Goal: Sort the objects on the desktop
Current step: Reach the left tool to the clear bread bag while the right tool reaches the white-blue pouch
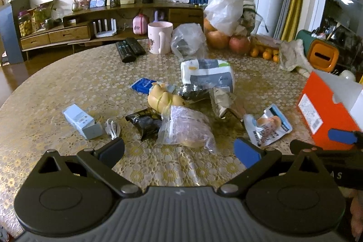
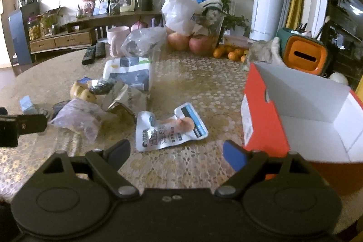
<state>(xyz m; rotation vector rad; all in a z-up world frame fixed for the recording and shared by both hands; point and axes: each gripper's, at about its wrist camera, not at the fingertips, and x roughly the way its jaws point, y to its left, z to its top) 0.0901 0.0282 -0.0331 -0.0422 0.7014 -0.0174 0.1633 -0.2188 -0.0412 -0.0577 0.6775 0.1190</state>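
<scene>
Loose items lie on the round table [image 1: 68, 87]: a clear bag of bread [image 1: 186, 128], a black packet [image 1: 145, 121], a yellow toy [image 1: 163, 99], a light blue box [image 1: 81, 121], a white cable [image 1: 112, 128], a silver packet [image 1: 220, 101], a tissue pack [image 1: 207, 74] and a white and blue snack pouch [image 1: 268, 125], which also shows in the right wrist view [image 2: 169, 128]. An open orange box [image 2: 301, 110] stands at the right. My left gripper [image 1: 179, 151] is open and empty, just short of the bread bag. My right gripper [image 2: 177, 151] is open and empty, just short of the snack pouch.
At the far side stand a pink mug [image 1: 160, 37], two remotes [image 1: 130, 50], a clear bag [image 1: 188, 40], apples [image 1: 238, 44] under a white plastic bag [image 1: 224, 8], small oranges [image 1: 265, 53] and a green and orange holder [image 1: 320, 51]. The right gripper's finger [image 1: 342, 136] shows beside the orange box.
</scene>
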